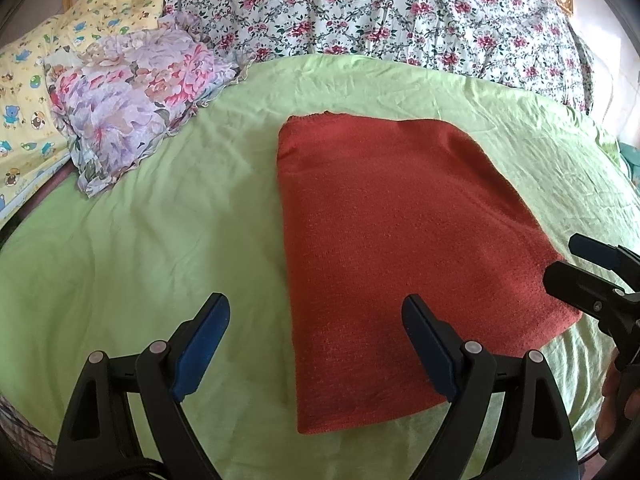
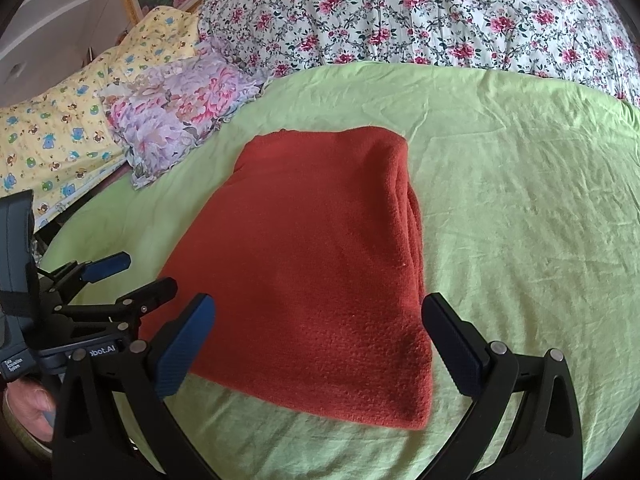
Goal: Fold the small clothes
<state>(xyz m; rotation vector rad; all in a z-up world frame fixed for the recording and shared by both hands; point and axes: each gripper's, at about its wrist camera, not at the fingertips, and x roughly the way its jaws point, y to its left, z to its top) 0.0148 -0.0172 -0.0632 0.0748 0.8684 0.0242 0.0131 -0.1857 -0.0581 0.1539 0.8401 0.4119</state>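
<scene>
Folded red knit garment [image 2: 316, 264] on green sheet [image 2: 520, 208], wide-spread right gripper [image 2: 318, 344] just above its near edge.

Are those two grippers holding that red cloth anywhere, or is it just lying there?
Nothing is held. The left gripper and right gripper both stand open above the folded red cloth, which lies on the green sheet.

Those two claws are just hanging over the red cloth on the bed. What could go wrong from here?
The red knit is thick, with stacked layers along one edge; an open right gripper might pinch only some, spoiling the fold. The left gripper, also open, could grab the wrinkled green sheet along with it.
</scene>
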